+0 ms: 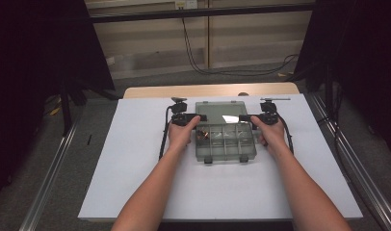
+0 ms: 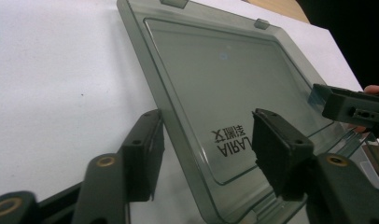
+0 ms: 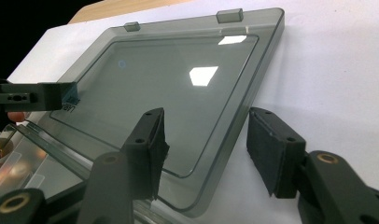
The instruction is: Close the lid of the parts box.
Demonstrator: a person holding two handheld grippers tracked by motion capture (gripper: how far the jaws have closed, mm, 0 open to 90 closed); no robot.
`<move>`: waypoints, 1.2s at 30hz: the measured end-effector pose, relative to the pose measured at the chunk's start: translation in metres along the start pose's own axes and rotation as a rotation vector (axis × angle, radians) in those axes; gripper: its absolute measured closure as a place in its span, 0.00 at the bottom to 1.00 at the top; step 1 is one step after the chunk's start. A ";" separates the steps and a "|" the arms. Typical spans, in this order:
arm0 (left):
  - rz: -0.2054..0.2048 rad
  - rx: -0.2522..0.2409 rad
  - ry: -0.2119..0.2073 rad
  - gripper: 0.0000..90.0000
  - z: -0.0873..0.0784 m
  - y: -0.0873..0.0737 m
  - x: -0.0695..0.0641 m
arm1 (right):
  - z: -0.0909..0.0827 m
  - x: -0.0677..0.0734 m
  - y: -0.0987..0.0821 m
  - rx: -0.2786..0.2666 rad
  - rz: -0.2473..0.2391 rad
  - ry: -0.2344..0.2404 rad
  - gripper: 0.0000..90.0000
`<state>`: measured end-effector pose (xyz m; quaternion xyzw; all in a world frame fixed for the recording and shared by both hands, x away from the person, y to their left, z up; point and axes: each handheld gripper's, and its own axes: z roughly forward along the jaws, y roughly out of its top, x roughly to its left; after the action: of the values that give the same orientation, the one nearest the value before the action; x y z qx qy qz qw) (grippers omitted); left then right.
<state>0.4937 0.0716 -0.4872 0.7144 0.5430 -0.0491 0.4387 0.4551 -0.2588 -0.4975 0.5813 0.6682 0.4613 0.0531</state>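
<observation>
I note one smoky plastic organizer box (image 1: 226, 142) on the white sheet (image 1: 136, 163), its lid (image 1: 221, 111) open. The gripper views show lettering on that lid (image 2: 232, 140), unreadable from above. My left gripper (image 1: 201, 118) and right gripper (image 1: 242, 118) each straddle a lid side edge, jaws half-wide, apparently not pressing. Small brownish items sit in the box's left compartment (image 1: 201, 136).
</observation>
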 end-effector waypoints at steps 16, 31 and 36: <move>0.119 -0.103 -0.020 0.81 -0.026 0.006 -0.008 | -0.027 0.008 0.007 -0.137 -0.076 0.005 0.87; 0.193 -0.190 0.000 0.83 -0.042 0.023 -0.015 | -0.038 0.014 -0.002 -0.208 -0.195 -0.018 0.95; 0.207 -0.198 0.011 0.90 -0.042 0.024 -0.018 | -0.039 0.013 -0.003 -0.211 -0.205 -0.010 0.95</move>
<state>0.4887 0.0862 -0.4377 0.7200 0.4712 0.0541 0.5067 0.4251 -0.2693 -0.4713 0.5036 0.6715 0.5184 0.1639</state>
